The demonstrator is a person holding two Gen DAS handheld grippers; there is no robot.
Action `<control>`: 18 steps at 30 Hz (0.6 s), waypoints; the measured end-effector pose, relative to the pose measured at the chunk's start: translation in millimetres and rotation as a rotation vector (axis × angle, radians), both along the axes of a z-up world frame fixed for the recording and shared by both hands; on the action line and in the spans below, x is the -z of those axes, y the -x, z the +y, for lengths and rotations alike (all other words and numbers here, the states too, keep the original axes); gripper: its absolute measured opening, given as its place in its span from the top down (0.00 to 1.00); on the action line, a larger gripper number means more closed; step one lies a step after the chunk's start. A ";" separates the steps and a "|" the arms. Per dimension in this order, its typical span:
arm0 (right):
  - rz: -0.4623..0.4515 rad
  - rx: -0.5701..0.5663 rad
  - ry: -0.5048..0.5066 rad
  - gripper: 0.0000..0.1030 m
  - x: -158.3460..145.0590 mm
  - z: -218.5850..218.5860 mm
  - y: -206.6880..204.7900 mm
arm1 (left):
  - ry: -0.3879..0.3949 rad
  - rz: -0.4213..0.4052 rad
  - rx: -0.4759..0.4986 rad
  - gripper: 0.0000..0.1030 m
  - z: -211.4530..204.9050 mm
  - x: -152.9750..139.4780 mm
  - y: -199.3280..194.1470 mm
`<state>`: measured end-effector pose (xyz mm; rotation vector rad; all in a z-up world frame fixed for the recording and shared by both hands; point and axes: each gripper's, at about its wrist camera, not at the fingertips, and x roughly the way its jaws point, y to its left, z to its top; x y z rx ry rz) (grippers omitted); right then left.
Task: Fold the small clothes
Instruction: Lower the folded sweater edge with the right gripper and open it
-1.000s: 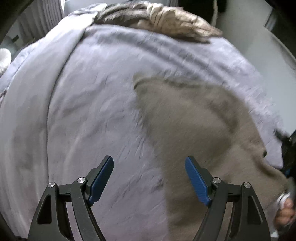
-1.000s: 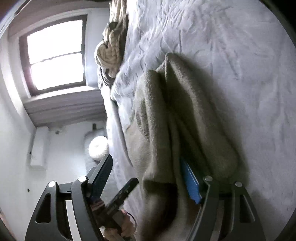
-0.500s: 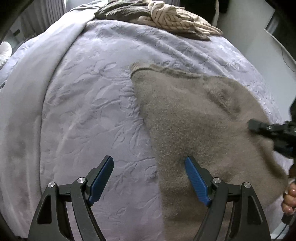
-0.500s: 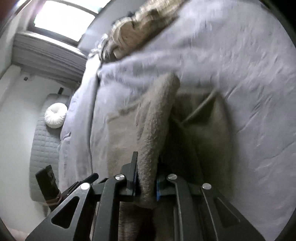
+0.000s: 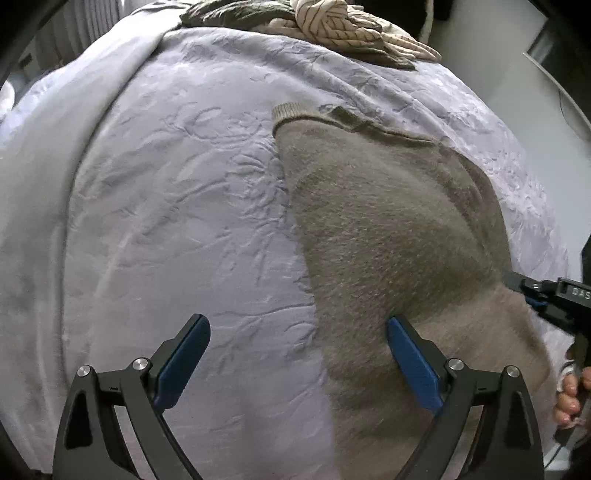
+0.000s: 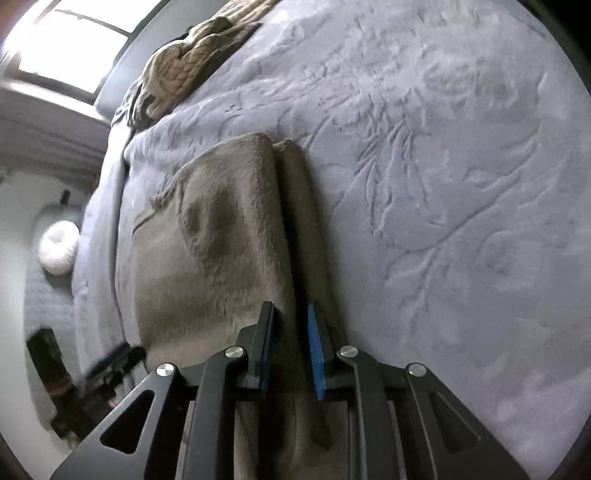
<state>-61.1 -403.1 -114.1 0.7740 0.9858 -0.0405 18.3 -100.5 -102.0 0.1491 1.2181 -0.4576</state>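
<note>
A striped cloth pile [image 5: 343, 29] lies at the bed's [image 5: 166, 203] upper edge. The right gripper [image 6: 290, 347] clamps the taupe sweater's [image 5: 388, 240] folded edge, jaws having just eased slightly; the left gripper [image 5: 295, 354], pointing down, has just spread wide, empty.

Lilac bedspread [image 5: 177, 206] with an embossed leaf pattern, wrinkled. At its far edge, a heap of cream cable-knit and darker fabric [image 5: 332, 29]. Off the bed, a white round cushion [image 6: 59, 247] near a bright window [image 6: 74, 48].
</note>
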 end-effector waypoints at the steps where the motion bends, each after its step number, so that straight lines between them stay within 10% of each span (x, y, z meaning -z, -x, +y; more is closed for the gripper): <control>1: -0.018 -0.015 -0.027 0.72 -4.5 2.3 3.0 | -0.011 -0.008 0.003 0.06 1.4 -2.5 0.5; 4: -0.057 -0.035 -0.043 0.32 -9.9 6.7 8.1 | -0.026 -0.018 0.018 0.06 6.8 -8.5 1.7; 7: -0.073 -0.019 0.029 0.33 -15.7 2.1 -1.3 | -0.034 -0.023 0.014 0.06 11.6 -10.2 3.3; 12: -0.008 -0.012 0.013 0.51 6.8 -5.1 -50.0 | -0.036 -0.059 -0.062 0.06 14.1 -13.0 -11.2; 14: 0.022 -0.039 0.002 0.90 15.4 0.5 -62.6 | -0.018 -0.062 -0.100 0.06 14.1 -13.5 -21.0; 18: -0.056 -0.068 0.172 0.92 -16.3 14.9 -48.6 | -0.033 -0.074 -0.123 0.06 6.8 -10.1 -31.8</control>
